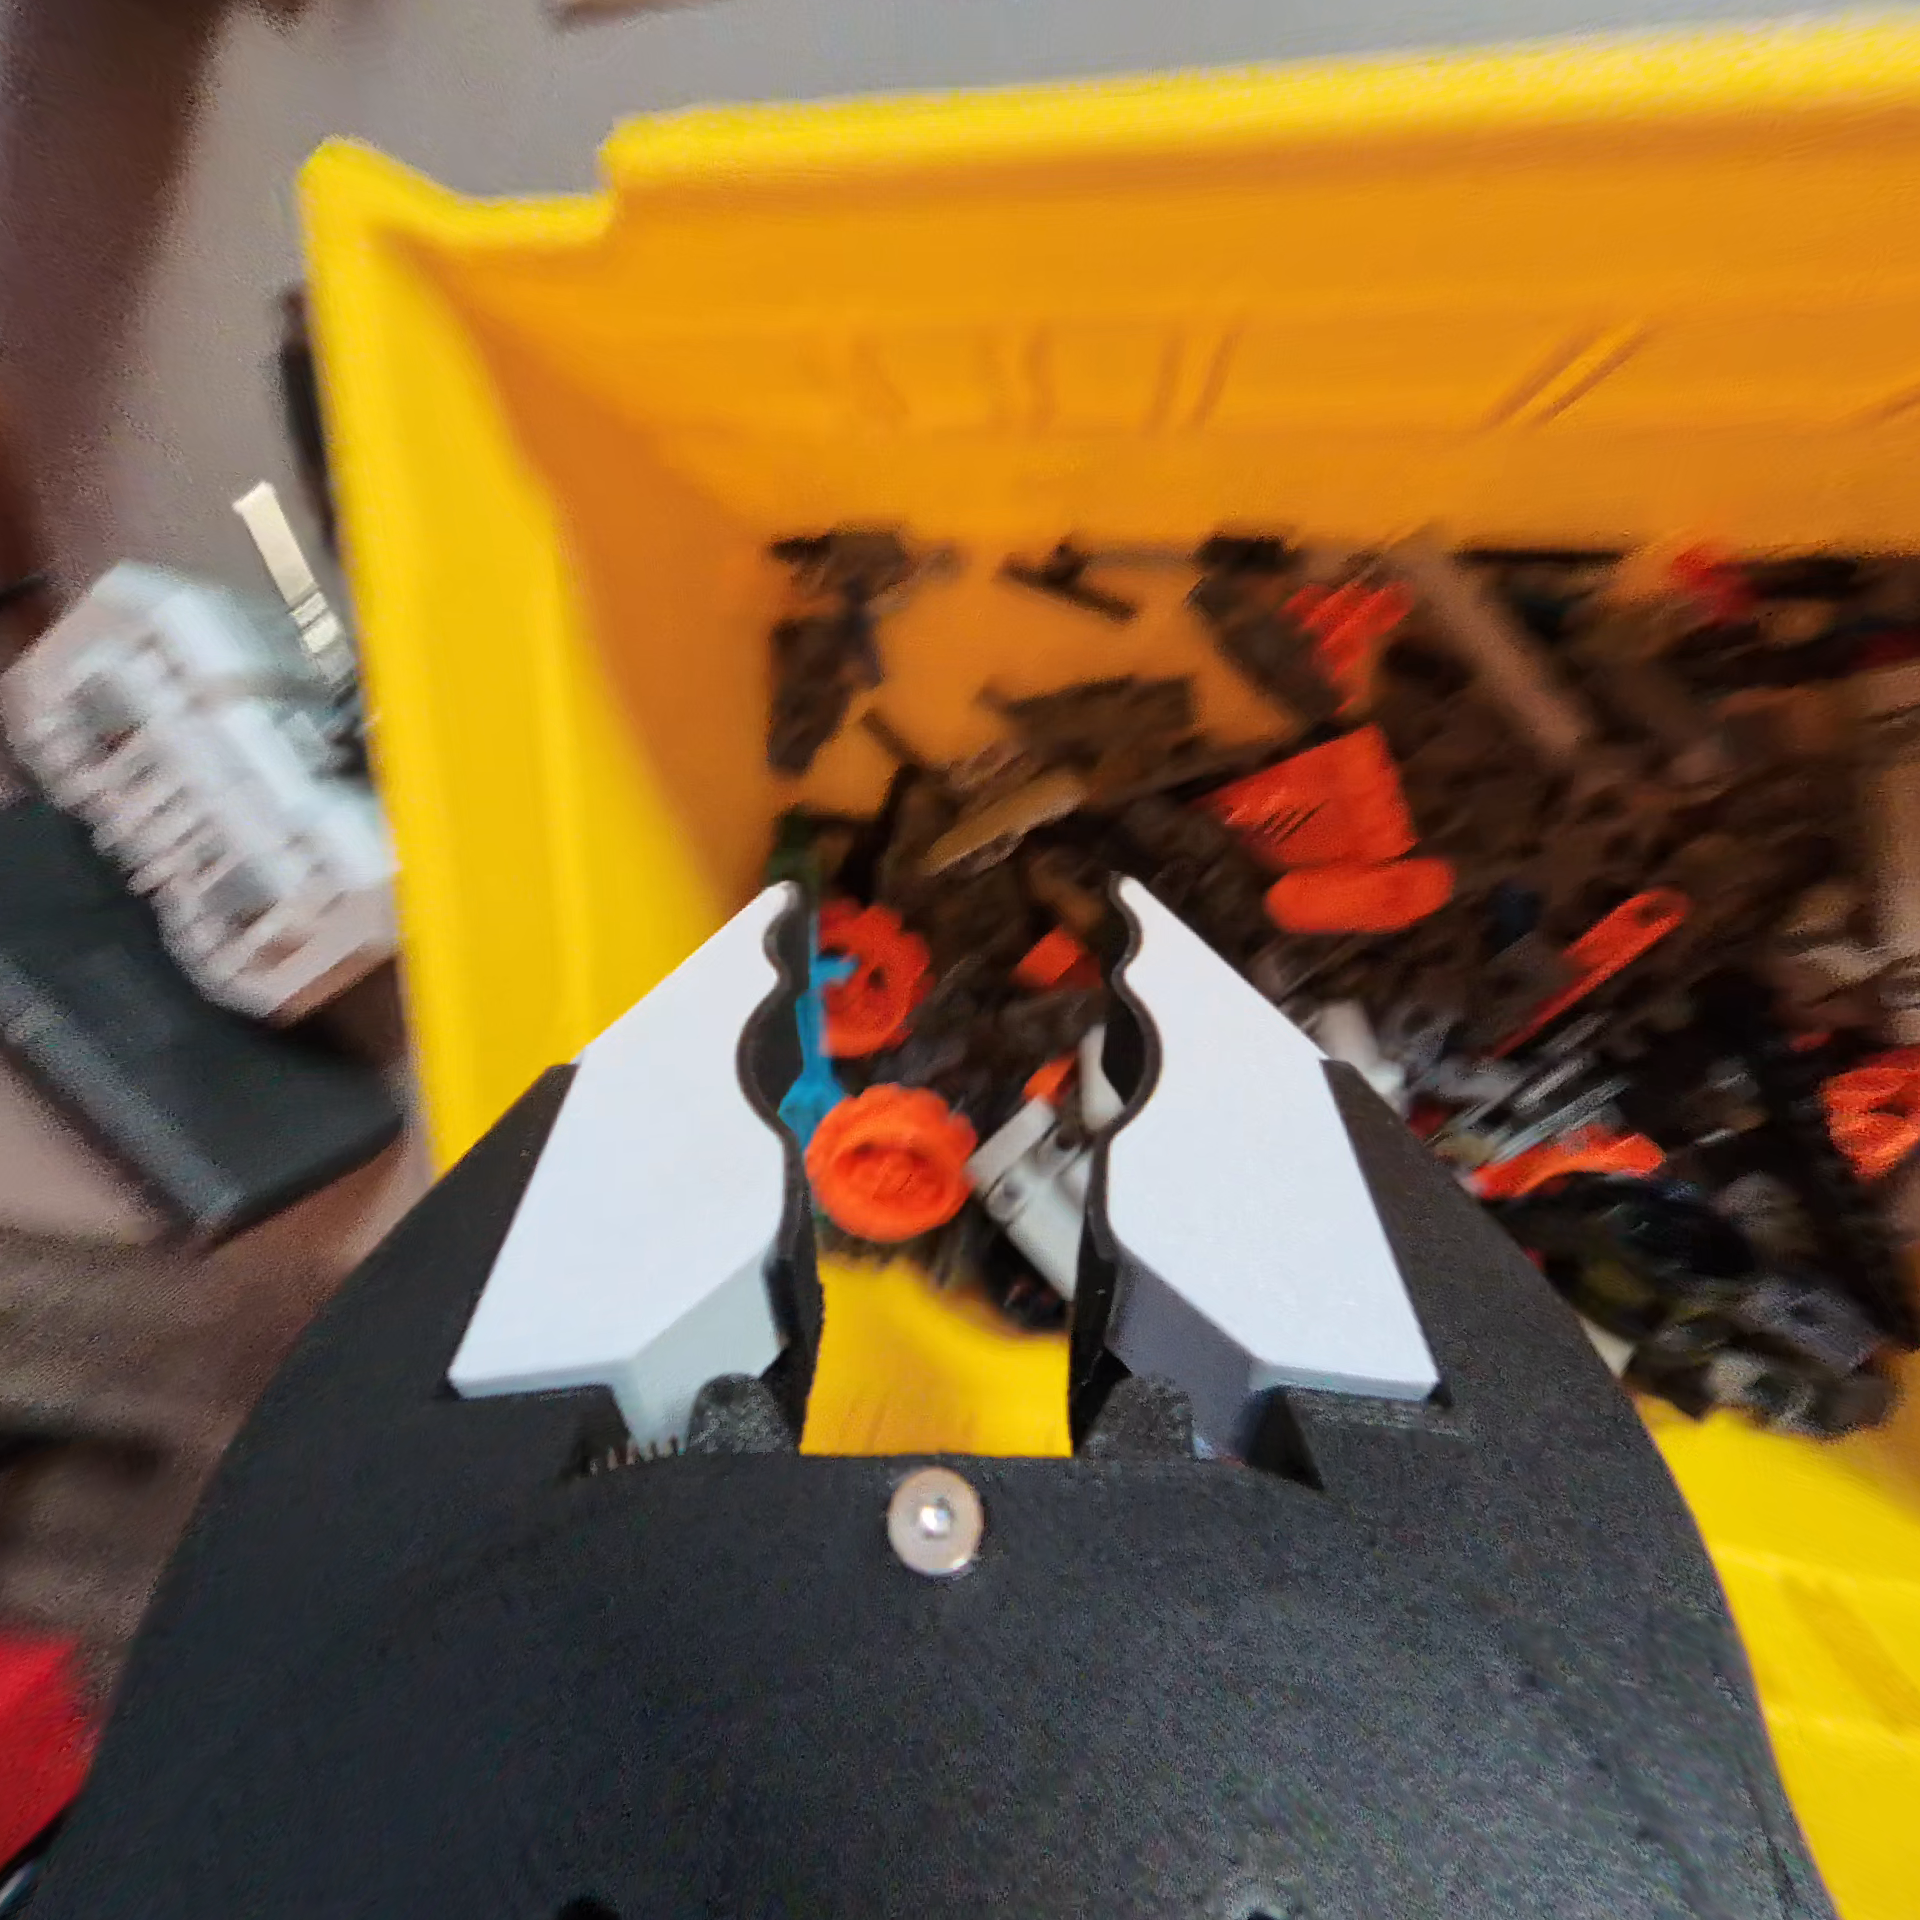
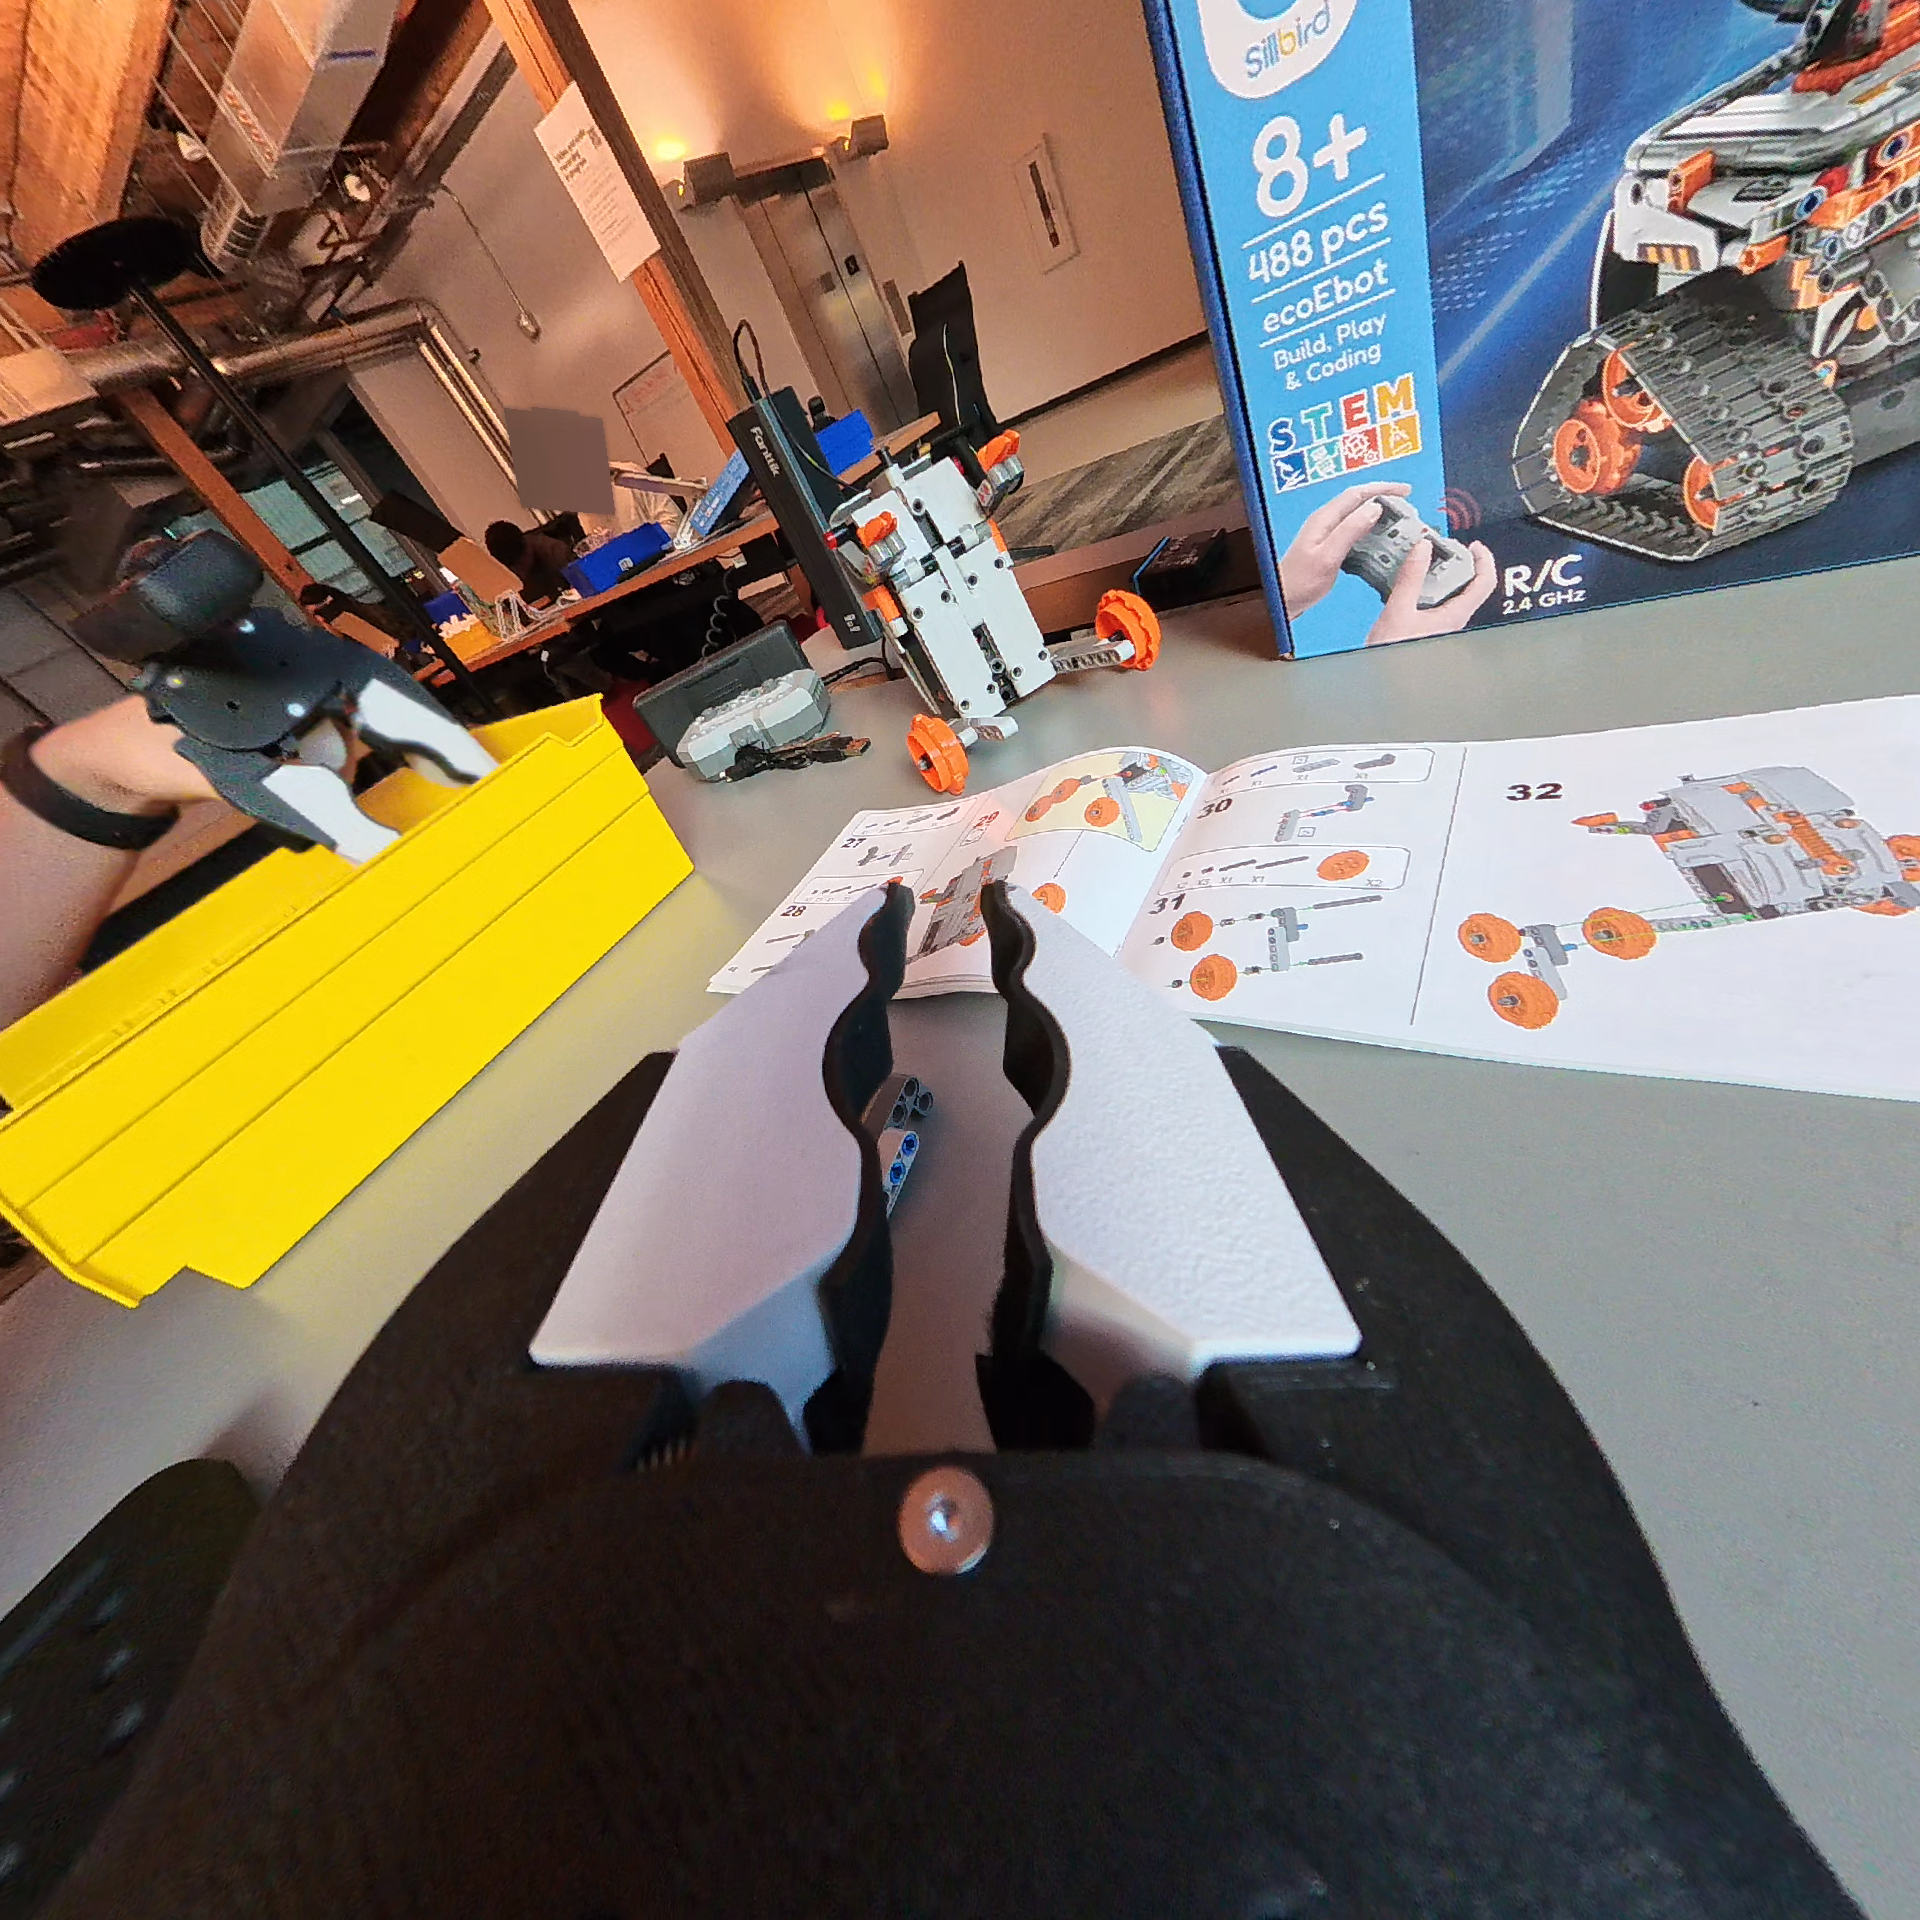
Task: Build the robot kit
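Your left hand-held gripper (image 1: 956, 894) hangs over the yellow bin (image 1: 499, 727), tips pointed down into it, fingers spread and holding nothing. The left wrist view is badly blurred. Inside the bin lies a heap of small building parts (image 1: 1455, 935), mostly black with orange among them. An orange wheel (image 1: 888, 1158) shows between the fingers, a pale grey piece (image 1: 1039, 1164) just beside it; whether the tips touch the heap can't be told. The right wrist view shows this same gripper (image 2: 416, 800) above the bin's far end.

Your right hand-held gripper (image 2: 940, 899) sits low over the grey bench (image 2: 1558, 1299), on the booklet side of the bin. Jaws part-way apart, nothing clamped. A small grey beam with blue pins (image 2: 902, 1138) lies on the bench between the fingers, close to the left pad; contact unclear.

Beyond the tips, an open instruction booklet (image 2: 1455, 883) lies flat. Past the bin's far corner stand a half-built white and orange model (image 2: 956, 592) and a grey controller unit (image 2: 743, 712). A blue product box (image 2: 1558, 312) stands upright behind the booklet.
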